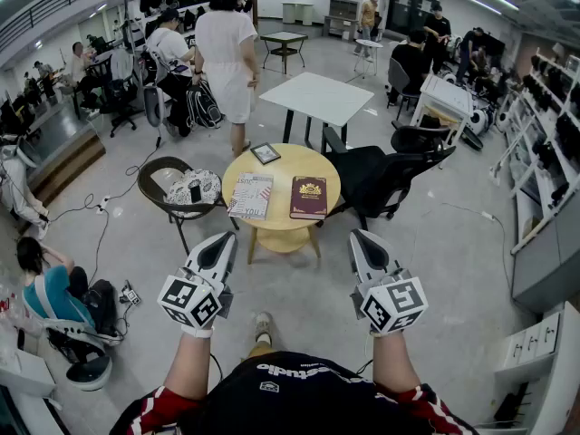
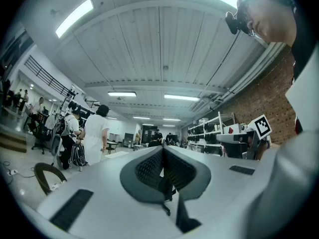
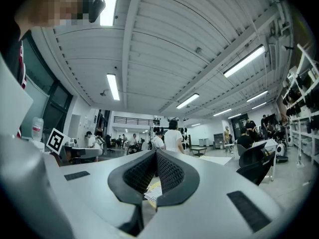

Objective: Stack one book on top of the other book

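A dark red book [image 1: 309, 198] with a gold emblem lies flat on the right part of a round wooden table [image 1: 281, 233]. A book with a patterned cover [image 1: 251, 196] lies flat beside it on the left, apart from it. My left gripper [image 1: 221, 246] and right gripper [image 1: 362, 245] hang level in front of the table, short of its near edge, both shut and empty. In the left gripper view the left gripper [image 2: 162, 153] has its pads together. In the right gripper view the right gripper [image 3: 156, 156] does too, and the patterned book [image 3: 152, 191] shows below the pads.
A small framed picture [image 1: 265, 153] lies at the table's far edge. A black office chair [image 1: 381, 176] stands right of the table, a chair with a patterned cushion [image 1: 188, 189] left of it. A white table [image 1: 317, 98] and a standing person [image 1: 227, 53] are behind.
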Tool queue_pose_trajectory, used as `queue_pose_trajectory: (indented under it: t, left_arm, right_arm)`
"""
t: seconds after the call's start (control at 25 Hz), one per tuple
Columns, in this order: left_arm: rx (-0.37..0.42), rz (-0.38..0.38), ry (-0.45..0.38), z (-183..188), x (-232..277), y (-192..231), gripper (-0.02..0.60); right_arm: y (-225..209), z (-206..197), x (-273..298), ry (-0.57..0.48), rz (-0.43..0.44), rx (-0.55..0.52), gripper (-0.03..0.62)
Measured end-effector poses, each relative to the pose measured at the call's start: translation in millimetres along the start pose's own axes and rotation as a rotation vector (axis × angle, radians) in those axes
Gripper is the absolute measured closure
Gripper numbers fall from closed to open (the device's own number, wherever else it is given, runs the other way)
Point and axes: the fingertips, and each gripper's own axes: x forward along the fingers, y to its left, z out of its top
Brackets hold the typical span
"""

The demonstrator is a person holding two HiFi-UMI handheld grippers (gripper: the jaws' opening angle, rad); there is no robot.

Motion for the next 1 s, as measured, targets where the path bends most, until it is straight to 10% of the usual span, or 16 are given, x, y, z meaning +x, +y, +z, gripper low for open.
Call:
queue_pose_trajectory:
  t: [1.0]
  left_arm:
    - [-0.029, -0.016, 0.043, -18, 1, -15, 0.566]
  right_arm:
    - [-9, -2, -26, -0.023, -0.027, 0.007, 0.568]
